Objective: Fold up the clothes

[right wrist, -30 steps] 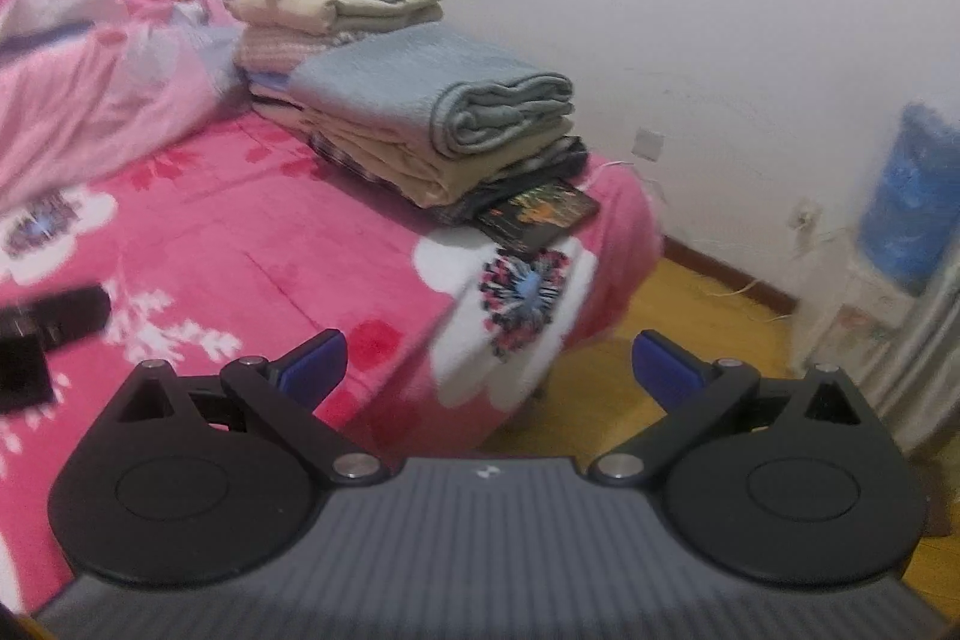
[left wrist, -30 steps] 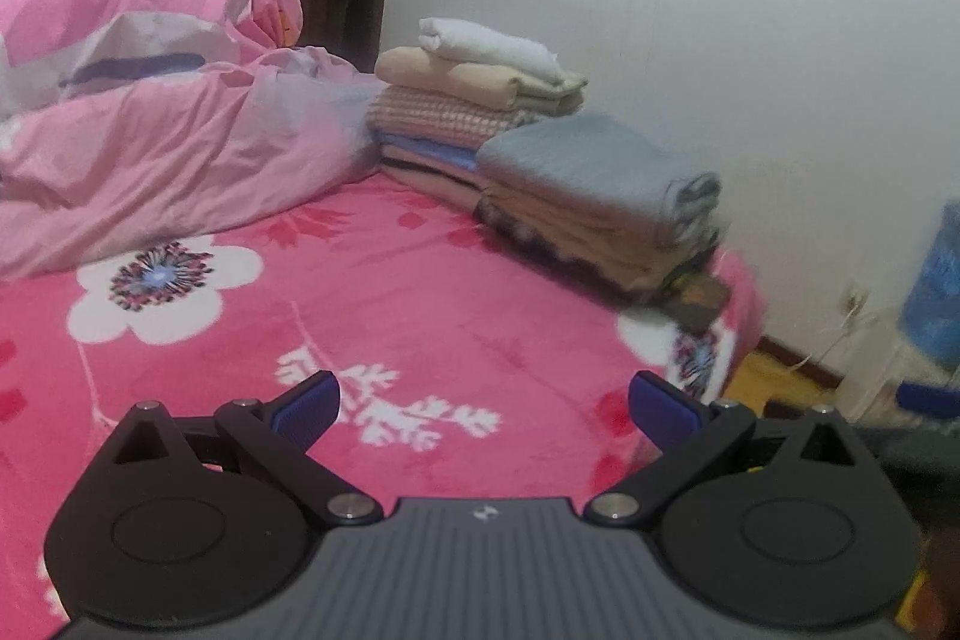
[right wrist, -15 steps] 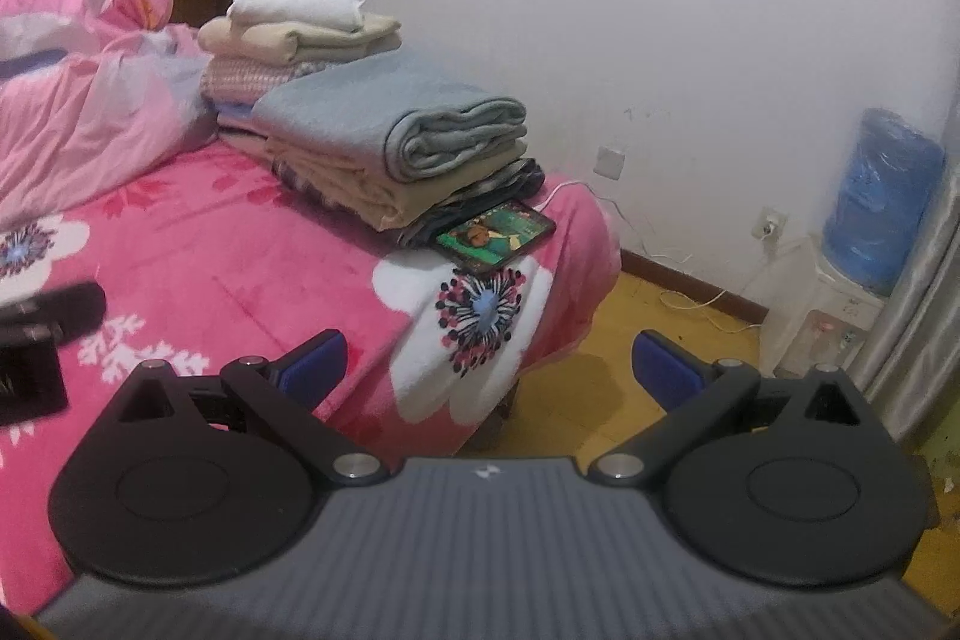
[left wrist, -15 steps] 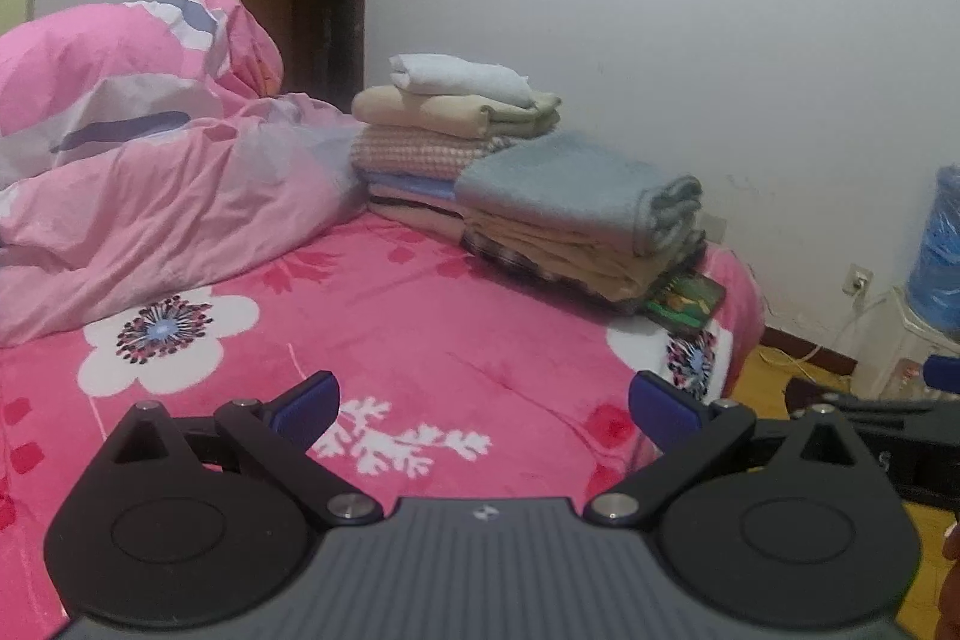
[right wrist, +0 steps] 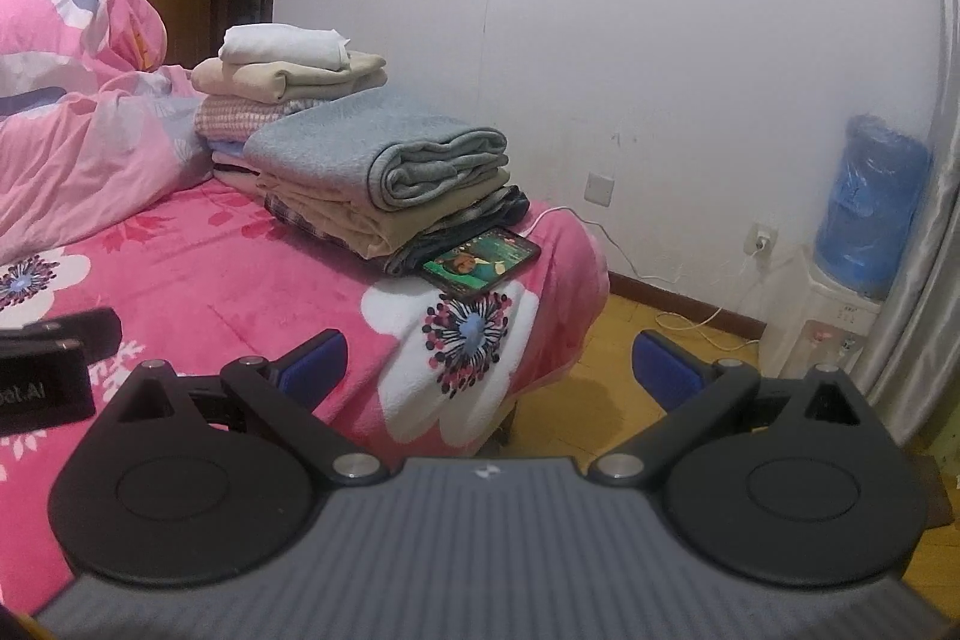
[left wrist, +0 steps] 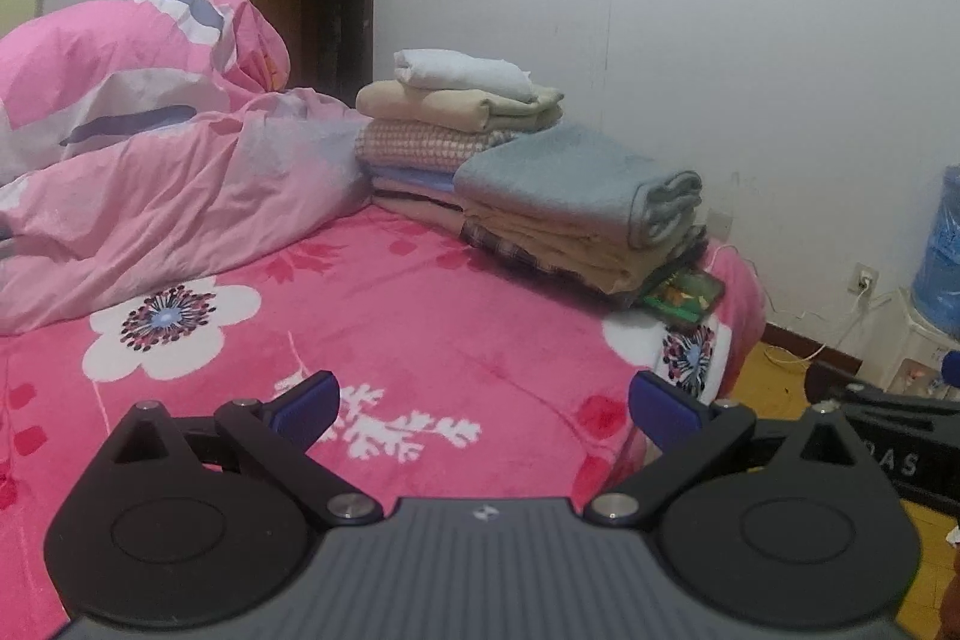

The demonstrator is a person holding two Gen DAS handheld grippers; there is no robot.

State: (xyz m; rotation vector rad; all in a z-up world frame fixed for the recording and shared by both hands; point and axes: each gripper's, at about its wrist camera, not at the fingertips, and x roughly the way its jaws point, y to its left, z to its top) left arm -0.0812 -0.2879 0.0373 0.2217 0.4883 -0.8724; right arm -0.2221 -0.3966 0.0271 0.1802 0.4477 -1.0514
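Two stacks of folded clothes rest at the far corner of a bed with a pink flowered blanket [left wrist: 420, 316]. The nearer stack is topped by a grey-blue folded blanket [left wrist: 576, 178] [right wrist: 384, 148]. The farther stack carries a white folded cloth [left wrist: 462, 70] [right wrist: 282, 43] over beige and checked pieces. My left gripper [left wrist: 483, 403] hovers open over the blanket, well short of the stacks, holding nothing. My right gripper [right wrist: 489, 361] is open and empty near the bed's right edge, partly over the floor. Part of the left gripper [right wrist: 54, 358] shows at the right wrist view's left edge.
A rumpled pink duvet [left wrist: 150, 160] is piled at the left of the bed. A lit phone [right wrist: 480, 262] lies by the nearer stack, its cable running to the wall. A water dispenser with a blue bottle [right wrist: 870, 208] stands on the yellow floor [right wrist: 624, 340].
Both grippers have drawn back and levelled, so the stacks look smaller and more of the wall, floor and dispenser shows. Both stay open and empty.
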